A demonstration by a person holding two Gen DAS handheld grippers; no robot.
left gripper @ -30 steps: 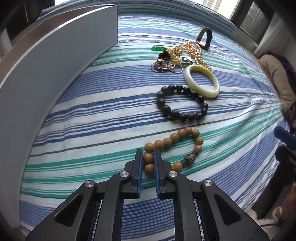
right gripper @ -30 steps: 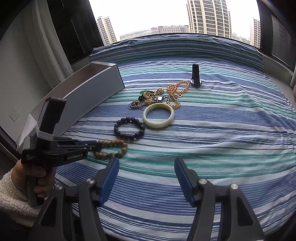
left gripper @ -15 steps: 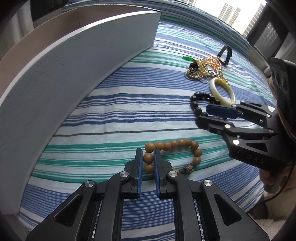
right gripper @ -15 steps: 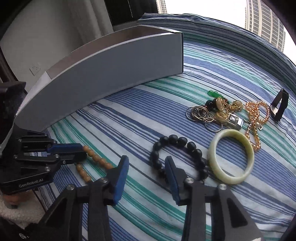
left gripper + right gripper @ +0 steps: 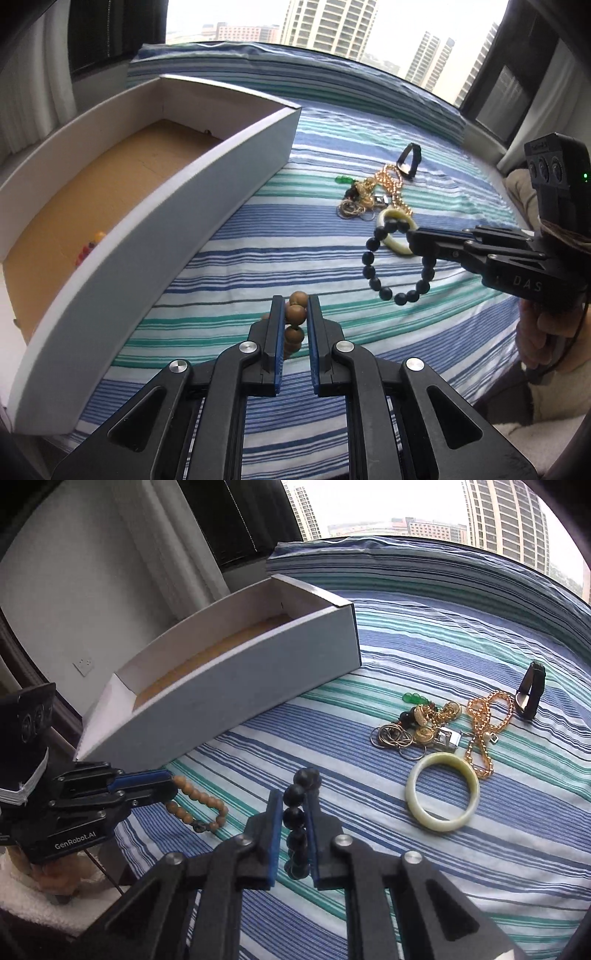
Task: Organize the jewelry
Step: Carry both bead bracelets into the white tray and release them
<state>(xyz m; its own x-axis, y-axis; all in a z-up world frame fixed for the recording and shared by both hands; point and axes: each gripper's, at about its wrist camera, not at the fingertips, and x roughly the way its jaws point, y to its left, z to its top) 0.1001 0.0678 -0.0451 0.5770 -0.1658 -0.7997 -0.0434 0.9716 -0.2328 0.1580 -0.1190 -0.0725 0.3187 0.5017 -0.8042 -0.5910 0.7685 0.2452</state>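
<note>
Two bracelets beside box (image 5: 207, 206) edge

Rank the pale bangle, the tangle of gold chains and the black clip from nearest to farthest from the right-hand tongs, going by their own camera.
1. Pale bangle, just right of the right tongs.
2. Tangle of gold chains, beyond the bangle.
3. Black clip, farthest, at the far right.

Bedsheet (image 5: 461, 867): blue, teal, white stripes; open box (image 5: 192, 206): white walls, tan cardboard floor; bead bracelet (image 5: 296, 314): brown wooden beads; second bead bracelet (image 5: 373, 273): glossy black; bangle (image 5: 441, 792): pale milky green; chain (image 5: 487, 716): gold; small beads (image 5: 413, 698): bright green; gripper pads (image 5: 274, 834): blue on black bodies.
</note>
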